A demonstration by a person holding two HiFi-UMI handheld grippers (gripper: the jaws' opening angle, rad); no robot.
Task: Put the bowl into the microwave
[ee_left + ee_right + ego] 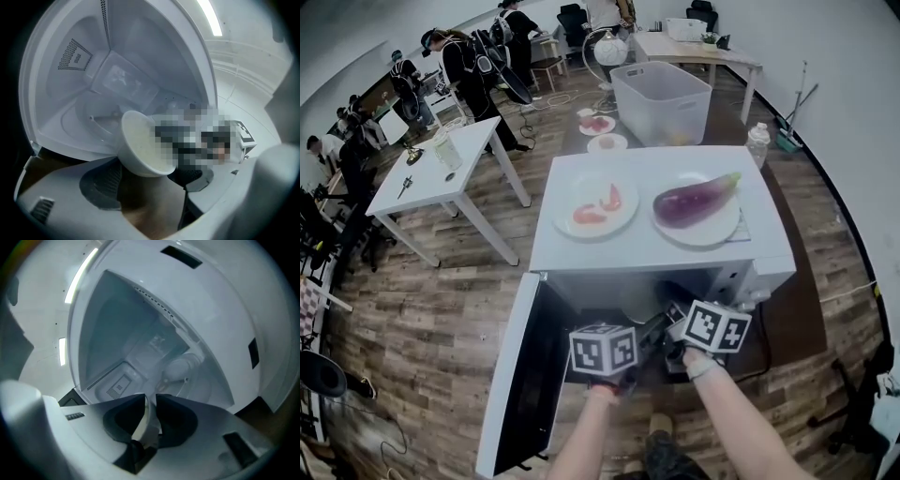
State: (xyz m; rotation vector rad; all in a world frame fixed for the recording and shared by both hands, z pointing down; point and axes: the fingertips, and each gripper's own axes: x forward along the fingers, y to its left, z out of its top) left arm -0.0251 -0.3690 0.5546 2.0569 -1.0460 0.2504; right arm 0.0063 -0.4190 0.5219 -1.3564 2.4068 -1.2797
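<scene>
The right gripper (149,397) has its jaws drawn nearly together on the thin wall of the bowl (140,146). In its own view the rim runs edge-on between the two dark pads, both pressing on it. The left gripper (147,181) stands with its jaws wide apart, gripping nothing. The bowl's underside sits just past its pads, and I cannot tell whether they touch it.

The bowl hangs tilted at the open mouth of the microwave (656,255), its hollow turned sideways and not yet set down inside.

Only the left gripper view shows the bowl whole, as a white, empty shape against the pale cavity. The right gripper view shows just a sliver of rim, with the cavity straight ahead and a vent grille (117,386) on its wall.

The head view alone shows the outside. The door (520,375) is swung open at the microwave's left, and both marker cubes are close together before the opening. An eggplant (696,199) lies on a plate (720,231) on the microwave's top, beside a second plate (581,184) with red slices. There the bowl is not clearly made out.
</scene>
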